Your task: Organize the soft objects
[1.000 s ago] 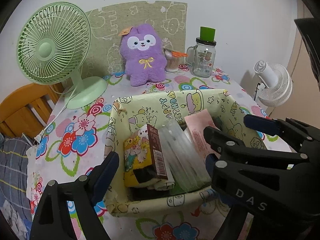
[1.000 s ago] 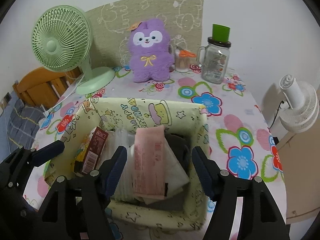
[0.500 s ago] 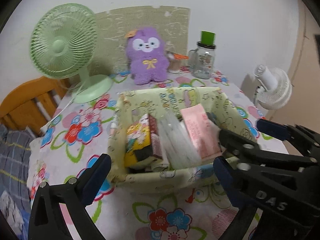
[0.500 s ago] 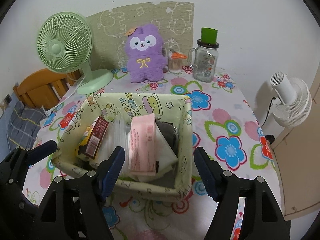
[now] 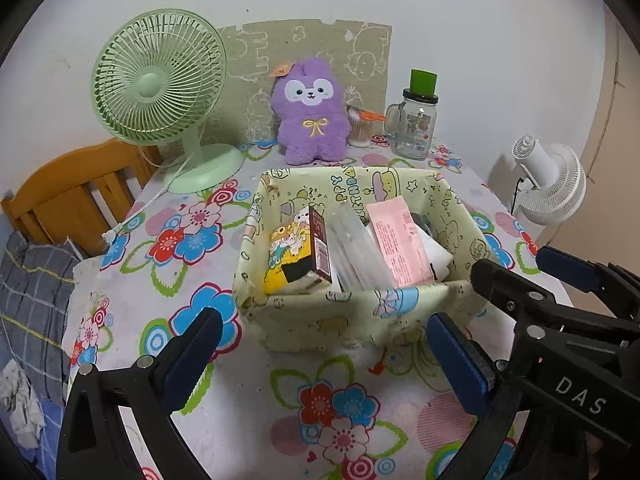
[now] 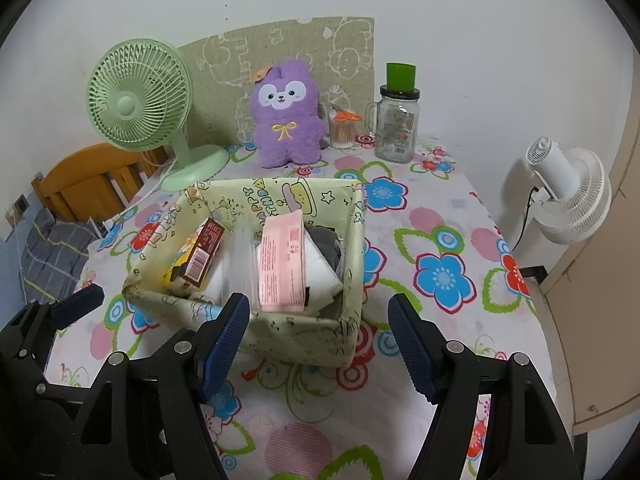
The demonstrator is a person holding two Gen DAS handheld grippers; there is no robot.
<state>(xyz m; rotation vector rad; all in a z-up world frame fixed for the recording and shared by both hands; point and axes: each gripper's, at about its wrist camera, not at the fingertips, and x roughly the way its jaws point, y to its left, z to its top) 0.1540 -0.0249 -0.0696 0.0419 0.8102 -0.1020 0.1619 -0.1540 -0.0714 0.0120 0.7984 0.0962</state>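
A pale yellow cartoon-print fabric basket (image 5: 352, 296) (image 6: 296, 326) stands mid-table. It holds a pink pack (image 5: 400, 244) (image 6: 282, 264), a yellow and brown box (image 5: 296, 248) (image 6: 198, 258), a clear plastic pack (image 5: 356, 248), white packs and a grey cloth (image 6: 324, 240). A purple plush (image 5: 310, 116) (image 6: 286, 116) sits upright at the back against the wall. My left gripper (image 5: 320, 344) hangs open in front of the basket's near wall, holding nothing. My right gripper (image 6: 318, 312) is open too, just short of the basket's near right corner, with nothing held.
On the floral tablecloth (image 5: 168, 292) stand a green desk fan (image 5: 156, 80) at back left, a cotton-swab cup (image 5: 360, 128) and a glass jar with a green lid (image 5: 414, 124) at back right. A white fan (image 5: 548, 184) is beyond the right edge, a wooden frame (image 5: 68, 196) beyond the left.
Both grippers have drawn back from over the basket toward the table's near side, so the basket now lies ahead of them. The left jaws stand wider than a second ago.
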